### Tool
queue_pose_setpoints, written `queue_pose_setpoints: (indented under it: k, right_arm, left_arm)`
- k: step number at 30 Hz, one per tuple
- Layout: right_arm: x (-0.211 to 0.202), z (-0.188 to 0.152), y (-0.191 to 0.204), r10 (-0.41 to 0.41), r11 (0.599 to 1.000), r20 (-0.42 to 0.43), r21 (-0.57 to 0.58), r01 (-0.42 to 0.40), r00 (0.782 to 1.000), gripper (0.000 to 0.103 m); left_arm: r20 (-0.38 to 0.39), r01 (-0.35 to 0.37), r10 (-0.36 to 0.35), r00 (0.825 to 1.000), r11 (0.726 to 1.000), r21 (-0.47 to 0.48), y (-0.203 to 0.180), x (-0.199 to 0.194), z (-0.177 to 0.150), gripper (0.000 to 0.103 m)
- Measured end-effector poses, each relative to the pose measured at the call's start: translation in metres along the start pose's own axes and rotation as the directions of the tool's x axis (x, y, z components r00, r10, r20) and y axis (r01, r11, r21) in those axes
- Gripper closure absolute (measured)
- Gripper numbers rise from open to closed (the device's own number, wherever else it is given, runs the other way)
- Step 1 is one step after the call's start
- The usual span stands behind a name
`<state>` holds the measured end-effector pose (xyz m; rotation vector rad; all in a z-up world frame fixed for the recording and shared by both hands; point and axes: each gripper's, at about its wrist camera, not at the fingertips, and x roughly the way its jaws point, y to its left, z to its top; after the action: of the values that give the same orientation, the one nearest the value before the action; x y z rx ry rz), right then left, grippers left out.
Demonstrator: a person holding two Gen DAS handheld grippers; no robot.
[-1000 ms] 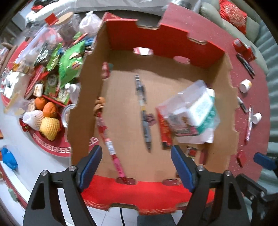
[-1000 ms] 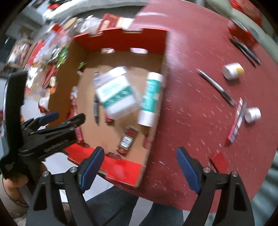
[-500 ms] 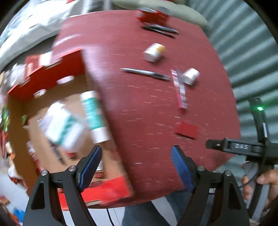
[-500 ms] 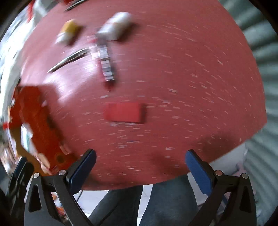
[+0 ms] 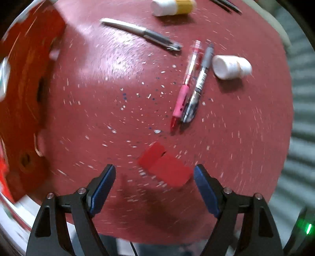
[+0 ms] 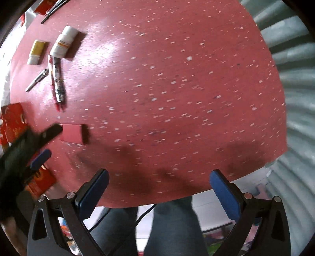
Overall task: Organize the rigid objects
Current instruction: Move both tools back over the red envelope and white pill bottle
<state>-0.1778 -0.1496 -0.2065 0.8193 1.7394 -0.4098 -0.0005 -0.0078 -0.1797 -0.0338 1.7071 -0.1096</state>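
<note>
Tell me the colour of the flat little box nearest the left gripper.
Red; the box shows best in the left wrist view.

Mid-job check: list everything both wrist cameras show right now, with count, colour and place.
Table: 1, speckled red, under everything.
Flat red block: 1, red, just ahead of the left gripper.
Pens: 2, pink-and-clear and grey, side by side at mid table.
Silver pen: 1, silver-white, farther back.
Bottles: 2, one white beside the pens, one white with yellow at the far edge.
Cardboard box: 1, red, at left.
Dark pens: number unclear, far edge.
Left gripper: open.
Right gripper: open, empty.
</note>
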Motion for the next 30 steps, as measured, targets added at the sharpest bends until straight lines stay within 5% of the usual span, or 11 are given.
queue_pose_setpoints:
  k: [5,10,15,19,23,26,30]
  right_arm:
    - [-0.007,0.008,-0.016,-0.032,0.997,0.002,-0.073,0.032,0.999,0.0]
    - [-0.017,0.016,-0.012,-0.037,0.99,0.011,-0.135,0.039,0.999,0.0]
    - [-0.03,0.027,0.019,-0.048,0.96,0.068,-0.272,0.065,0.997,0.0]
    - [-0.043,0.041,0.046,-0.085,0.887,0.153,-0.438,0.145,0.984,0.0]
    - [-0.047,0.051,0.083,-0.119,0.747,0.235,-0.619,0.243,0.965,0.0]
    - [-0.044,0.056,0.114,-0.133,0.561,0.325,-0.755,0.341,0.936,0.0]
    - [-0.042,0.061,0.158,-0.104,0.248,0.473,-0.84,0.483,0.875,0.0]
  left_arm:
    - [-0.026,-0.022,0.018,0.999,0.987,-0.159,0.001,0.024,-0.004,0.018]
    - [0.009,-0.111,0.113,0.994,0.99,-0.091,0.002,0.028,-0.012,0.006]
    - [0.125,-0.22,0.222,0.967,0.975,-0.033,0.036,0.016,-0.004,0.002]
    - [0.118,-0.169,0.174,0.978,0.984,-0.05,0.051,0.011,0.0,0.002]
    - [0.138,-0.12,0.131,0.982,0.989,-0.086,0.049,0.0,-0.01,0.002]
    - [0.126,-0.123,0.137,0.983,0.986,-0.115,0.038,0.006,-0.024,0.002]
    - [0.091,-0.074,0.099,0.991,0.968,-0.238,0.03,0.016,-0.034,0.002]
